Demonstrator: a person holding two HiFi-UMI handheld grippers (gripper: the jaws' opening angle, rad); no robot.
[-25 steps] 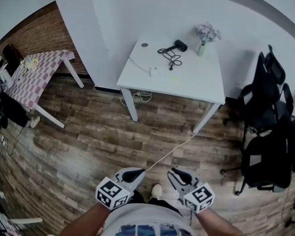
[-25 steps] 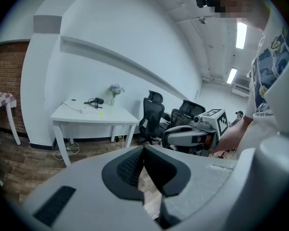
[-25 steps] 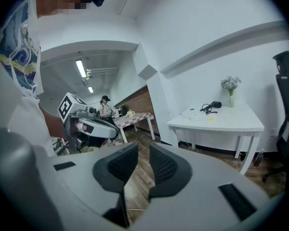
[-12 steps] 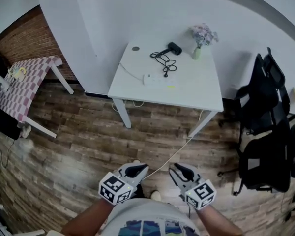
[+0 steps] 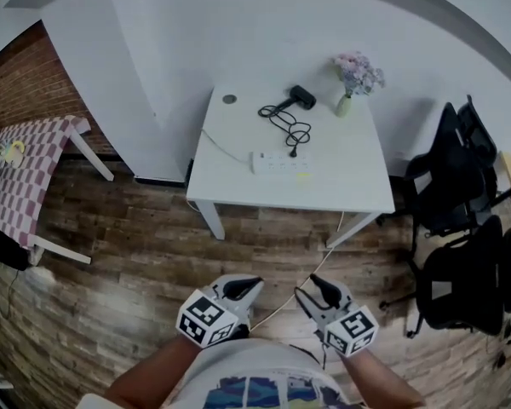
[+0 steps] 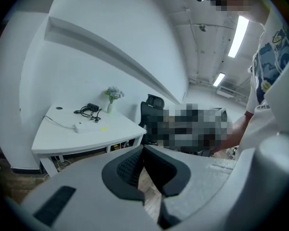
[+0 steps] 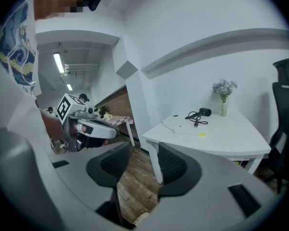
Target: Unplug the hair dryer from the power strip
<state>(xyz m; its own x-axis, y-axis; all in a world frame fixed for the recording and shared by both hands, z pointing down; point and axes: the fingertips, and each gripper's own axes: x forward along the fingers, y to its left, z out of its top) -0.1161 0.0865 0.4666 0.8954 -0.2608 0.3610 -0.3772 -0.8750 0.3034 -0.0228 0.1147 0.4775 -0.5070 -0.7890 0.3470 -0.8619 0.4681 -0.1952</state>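
A black hair dryer (image 5: 302,97) lies at the back of a white table (image 5: 349,186), its black cord (image 5: 289,124) coiled and running to a white power strip (image 5: 281,162). Both grippers are held low over the wooden floor, well short of the table. My left gripper (image 5: 254,285) is shut with nothing in it, its tips touching in the left gripper view (image 6: 143,150). My right gripper (image 5: 307,286) is open and its jaws are still opening, with only floor between them (image 7: 143,160). Both gripper views show the dryer (image 6: 92,106) (image 7: 205,112) far ahead.
A vase of flowers (image 5: 347,100) stands beside the dryer. Black office chairs (image 5: 456,194) crowd the table's right side. A checkered table (image 5: 25,186) stands at the left by a brick wall. A pale cable (image 5: 298,271) crosses the floor toward the table leg.
The person and both grippers have moved toward the white table, which now looks nearer and more central. The right gripper's fingers stand farther apart than before.
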